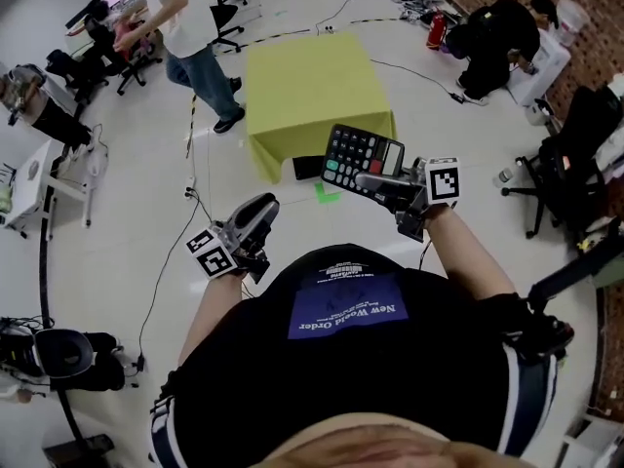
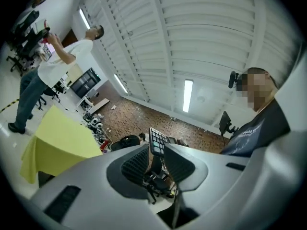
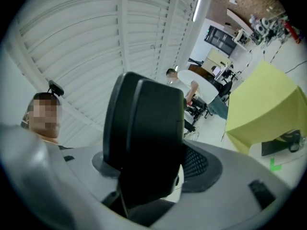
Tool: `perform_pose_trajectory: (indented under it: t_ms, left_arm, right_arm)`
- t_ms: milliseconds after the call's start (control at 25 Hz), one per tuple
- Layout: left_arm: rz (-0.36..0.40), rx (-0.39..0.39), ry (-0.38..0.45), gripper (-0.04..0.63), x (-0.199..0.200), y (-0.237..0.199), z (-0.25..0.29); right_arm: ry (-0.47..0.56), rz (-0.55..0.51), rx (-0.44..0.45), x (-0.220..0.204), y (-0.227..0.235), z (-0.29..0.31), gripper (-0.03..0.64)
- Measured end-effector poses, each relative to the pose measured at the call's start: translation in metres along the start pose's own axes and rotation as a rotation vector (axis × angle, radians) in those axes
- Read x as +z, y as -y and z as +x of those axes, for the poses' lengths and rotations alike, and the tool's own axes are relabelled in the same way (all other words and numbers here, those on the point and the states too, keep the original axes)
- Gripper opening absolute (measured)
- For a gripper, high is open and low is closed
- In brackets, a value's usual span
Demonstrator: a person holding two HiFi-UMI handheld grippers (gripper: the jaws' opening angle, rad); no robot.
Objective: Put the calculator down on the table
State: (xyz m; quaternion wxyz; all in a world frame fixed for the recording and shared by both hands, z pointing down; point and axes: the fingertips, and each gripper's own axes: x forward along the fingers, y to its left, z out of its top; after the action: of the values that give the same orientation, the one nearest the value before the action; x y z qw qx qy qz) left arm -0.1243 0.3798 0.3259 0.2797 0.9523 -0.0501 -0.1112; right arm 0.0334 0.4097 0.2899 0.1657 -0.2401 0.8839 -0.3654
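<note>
We hold the black calculator with coloured keys [image 1: 361, 156] clamped in the right gripper [image 1: 378, 181], up in the air and off the square table under its yellow-green cloth [image 1: 312, 81]. From the head view we cannot tell whether it hangs over the table's near corner or short of it. In the right gripper view its dark back fills the middle and hides one pad, and no keys show there. The left gripper [image 1: 255, 213] has its jaws a little apart with nothing between them. A dark flat thing [image 1: 307, 169] at the cloth's foot is too small to make out.
</note>
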Motion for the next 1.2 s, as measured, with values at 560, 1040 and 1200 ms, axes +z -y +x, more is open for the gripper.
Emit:
perform_pose_trajectory:
  t_ms: [560,1040,1200]
  left_arm:
    - [-0.066,-0.006,-0.011,0.106,0.069,-0.136,0.034]
    - [0.011,0.137,0.094,0.107,0.104,-0.196,0.163]
    - [0.021,0.183,0.113,0.107,0.112,-0.212,0.198]
  right_arm:
    - [0.035,0.059,-0.033,0.087,0.099,0.067,0.298]
    - [-0.122,0.046,0.126,0.209,0.206,0.037,0.298]
    - [-0.159,0.054,0.166,0.242,0.236,0.031,0.298]
